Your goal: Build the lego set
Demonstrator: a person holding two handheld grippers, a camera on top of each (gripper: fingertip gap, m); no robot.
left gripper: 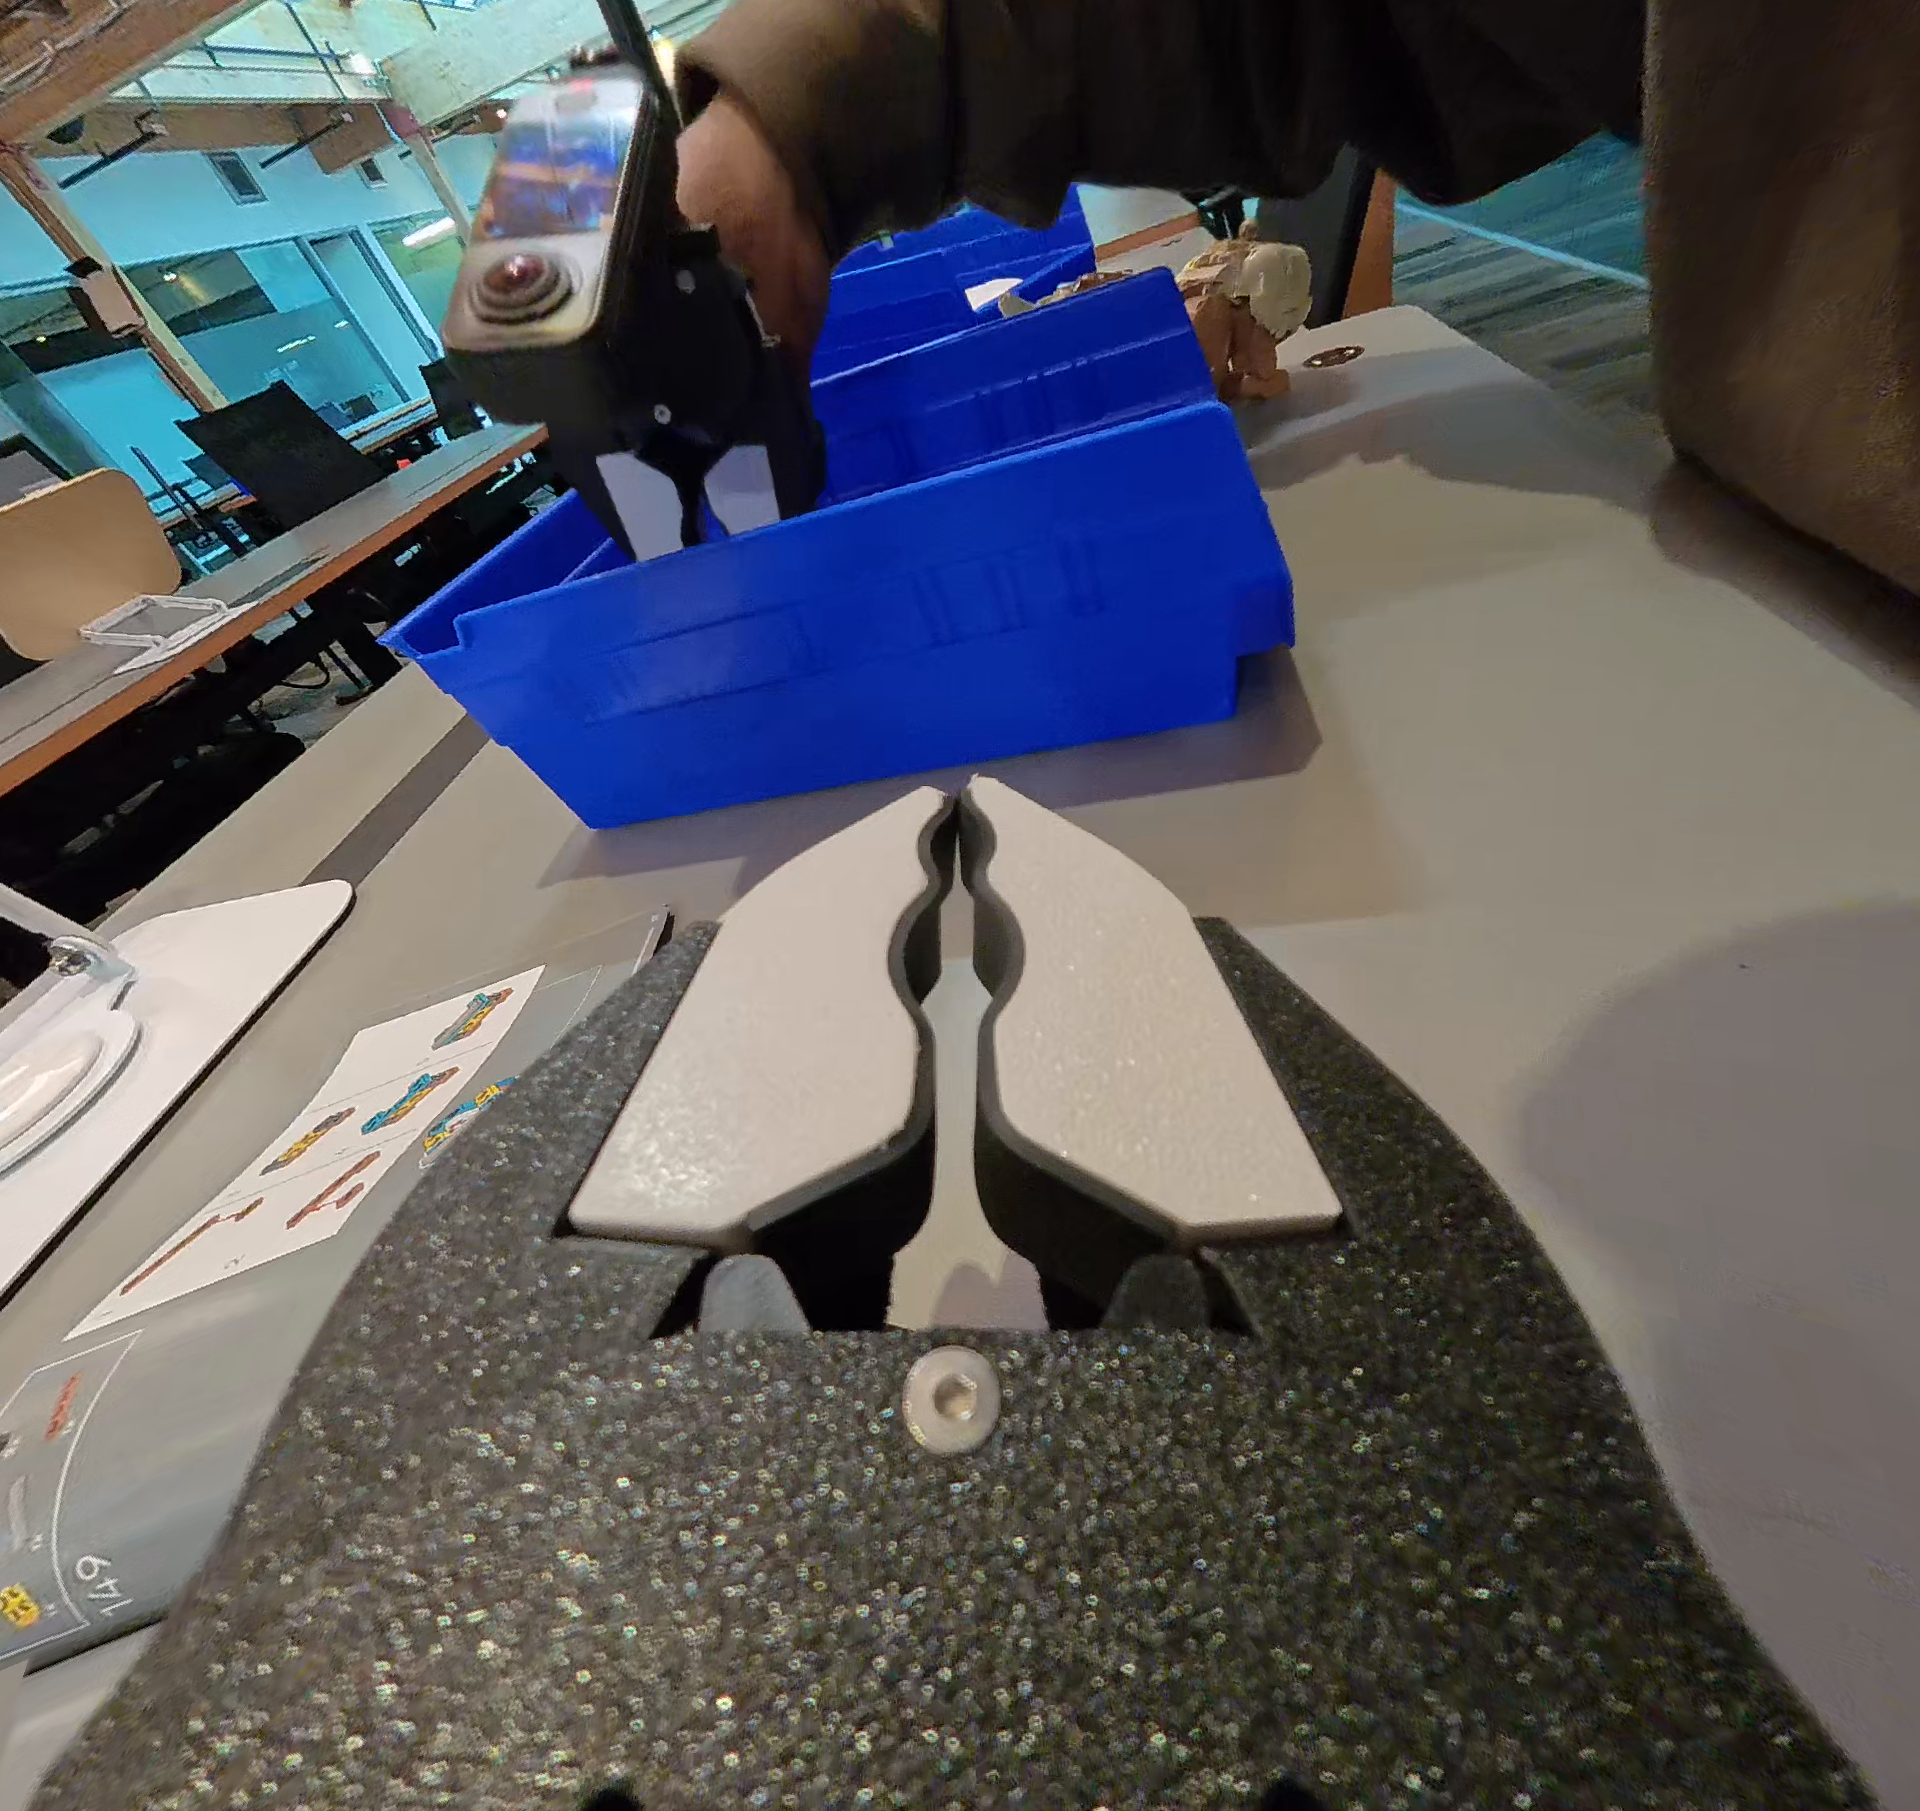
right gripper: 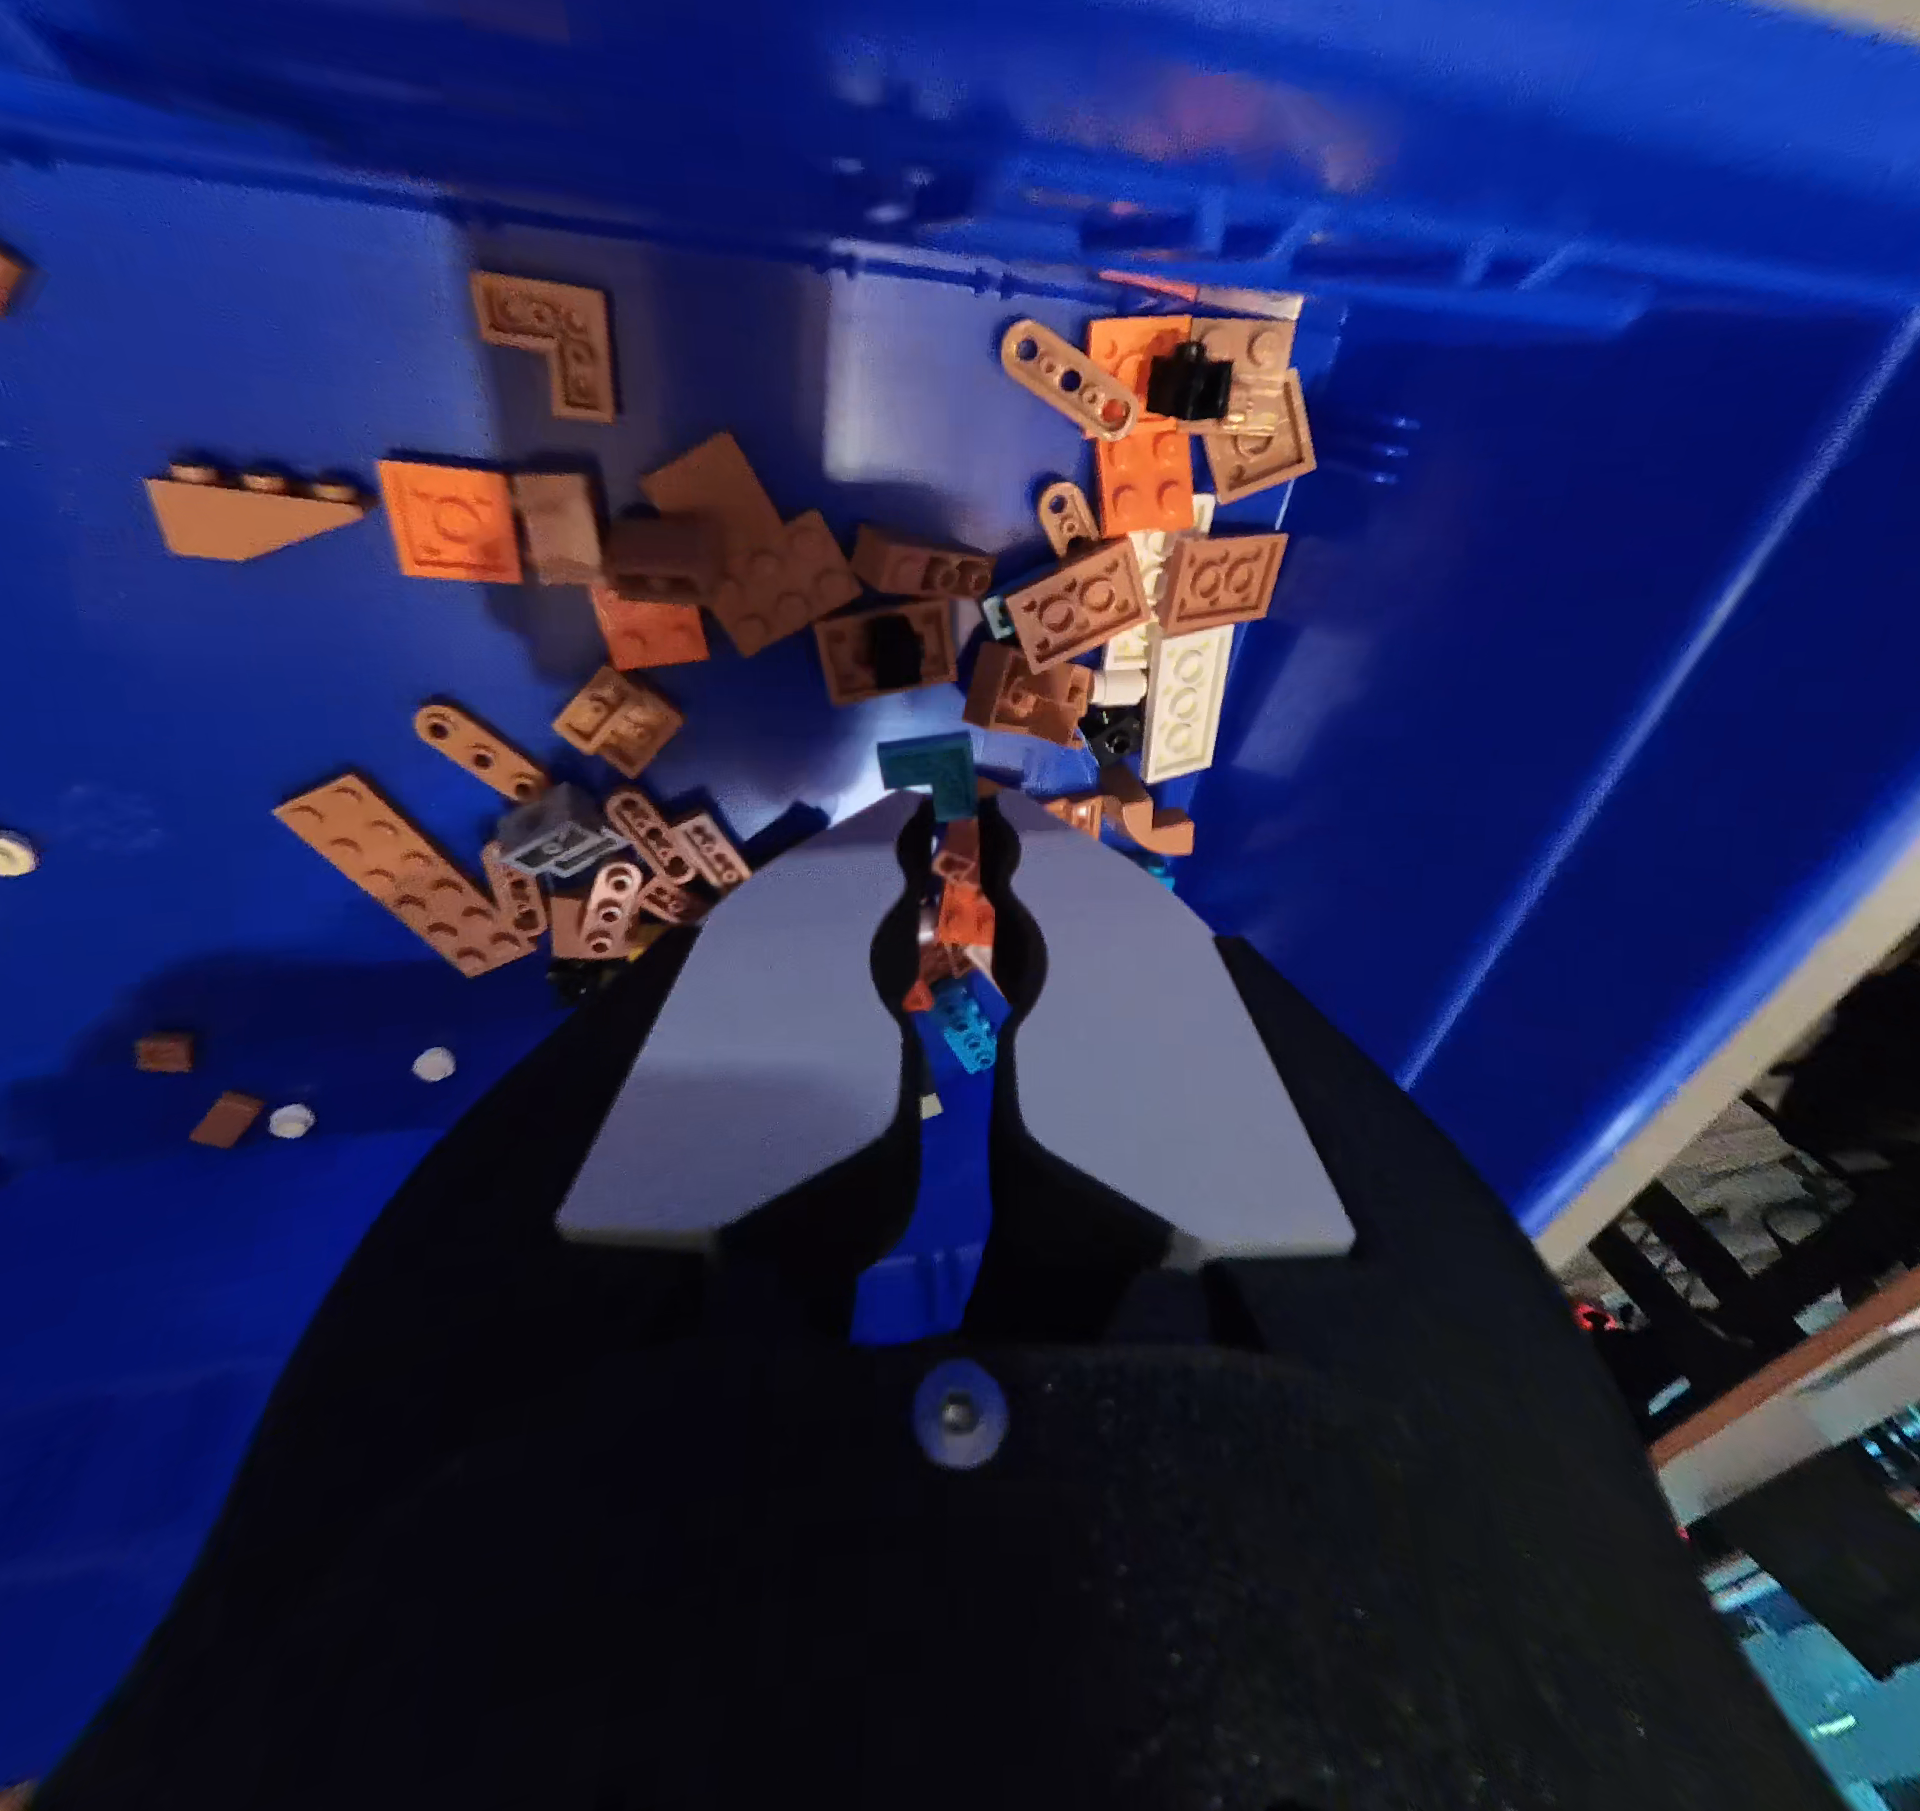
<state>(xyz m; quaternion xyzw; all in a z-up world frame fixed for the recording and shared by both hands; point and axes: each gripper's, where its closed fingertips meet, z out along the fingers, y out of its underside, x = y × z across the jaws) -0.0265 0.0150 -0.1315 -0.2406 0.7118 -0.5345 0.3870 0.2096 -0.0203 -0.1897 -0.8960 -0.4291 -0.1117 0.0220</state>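
Observation:
My right gripper (right gripper: 948,807) is down inside a blue bin (right gripper: 1558,618), and its fingertips are closed on a small teal lego piece (right gripper: 920,764). Around it, loose brown, orange and cream lego pieces (right gripper: 727,566) lie on the bin floor. My left gripper (left gripper: 958,797) is shut and empty, low over the grey table (left gripper: 1507,826), just in front of the same blue bin (left gripper: 883,639). In the left wrist view the right gripper (left gripper: 655,514) reaches into that bin, its tips hidden behind the rim.
A printed instruction sheet (left gripper: 343,1138) lies on the table at left, beside a white stand base (left gripper: 187,1013). More blue bins (left gripper: 997,379) stand behind the first. A partly built brown and cream lego model (left gripper: 1252,307) stands at the back right. A person's sleeve (left gripper: 1143,47) hangs overhead. Spacing between my two grippers at the tips: around 25 centimeters.

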